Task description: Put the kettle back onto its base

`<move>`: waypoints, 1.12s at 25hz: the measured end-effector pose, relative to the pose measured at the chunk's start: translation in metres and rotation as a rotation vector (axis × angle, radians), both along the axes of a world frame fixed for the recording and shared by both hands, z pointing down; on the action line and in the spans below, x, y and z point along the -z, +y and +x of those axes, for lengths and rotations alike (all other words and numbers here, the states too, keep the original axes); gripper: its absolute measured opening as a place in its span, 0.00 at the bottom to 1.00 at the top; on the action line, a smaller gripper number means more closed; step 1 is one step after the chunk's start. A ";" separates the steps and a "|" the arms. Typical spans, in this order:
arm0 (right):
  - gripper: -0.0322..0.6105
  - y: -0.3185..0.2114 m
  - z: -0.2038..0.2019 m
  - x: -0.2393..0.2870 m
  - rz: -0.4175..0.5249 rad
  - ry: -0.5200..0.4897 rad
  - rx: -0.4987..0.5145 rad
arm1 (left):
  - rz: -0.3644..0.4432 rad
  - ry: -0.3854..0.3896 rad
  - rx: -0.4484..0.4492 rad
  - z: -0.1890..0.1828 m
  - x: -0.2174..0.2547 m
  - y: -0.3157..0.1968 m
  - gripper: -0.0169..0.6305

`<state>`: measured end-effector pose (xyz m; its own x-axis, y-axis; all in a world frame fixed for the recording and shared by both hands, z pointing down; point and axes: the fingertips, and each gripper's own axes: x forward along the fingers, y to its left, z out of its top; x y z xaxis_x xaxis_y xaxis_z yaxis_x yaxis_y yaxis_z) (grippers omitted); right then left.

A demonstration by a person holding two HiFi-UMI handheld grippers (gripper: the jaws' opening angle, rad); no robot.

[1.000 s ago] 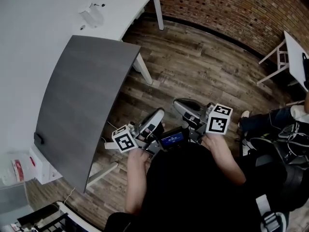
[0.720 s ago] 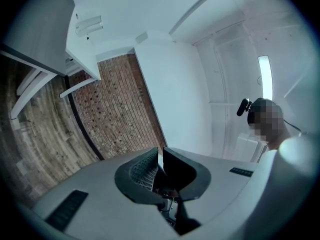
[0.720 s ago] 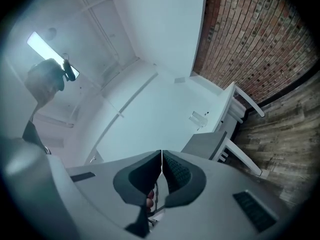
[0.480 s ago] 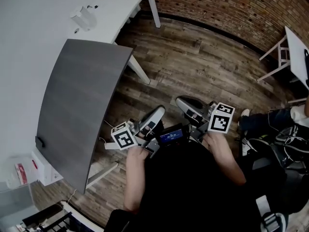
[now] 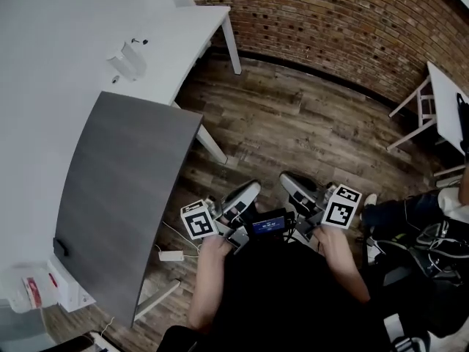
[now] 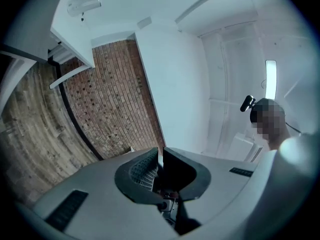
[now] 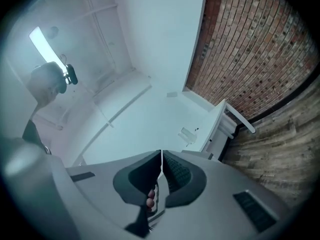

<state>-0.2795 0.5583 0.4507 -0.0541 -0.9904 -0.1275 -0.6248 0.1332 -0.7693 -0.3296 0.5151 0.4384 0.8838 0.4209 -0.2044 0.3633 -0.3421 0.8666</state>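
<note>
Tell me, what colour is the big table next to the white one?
Dark grey; the table shows best in the head view.

Holds left gripper [image 5: 249,191] and right gripper [image 5: 290,181] side by side near 6 o'clock, both pointing toward 12 above the wooden plank floor [image 5: 308,134]. Stands beside a dark grey tabletop [image 5: 121,196] at 9 o'clock. Faces a red brick wall [image 5: 344,20] at 1, a white table [image 5: 176,31] at 11 bearing a small pale object [image 5: 122,59]. Small white adapter [image 5: 171,255] on the floor at 7.
</note>
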 end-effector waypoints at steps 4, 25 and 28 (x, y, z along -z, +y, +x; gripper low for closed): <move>0.08 -0.019 0.050 0.003 -0.026 0.022 -0.065 | -0.023 0.030 -0.029 0.049 0.005 -0.028 0.09; 0.08 -0.181 0.136 0.023 -0.068 0.052 -0.101 | -0.115 0.002 0.033 0.129 0.000 -0.209 0.09; 0.08 -0.187 0.149 0.020 -0.060 0.047 -0.095 | -0.109 -0.013 0.028 0.143 -0.005 -0.208 0.09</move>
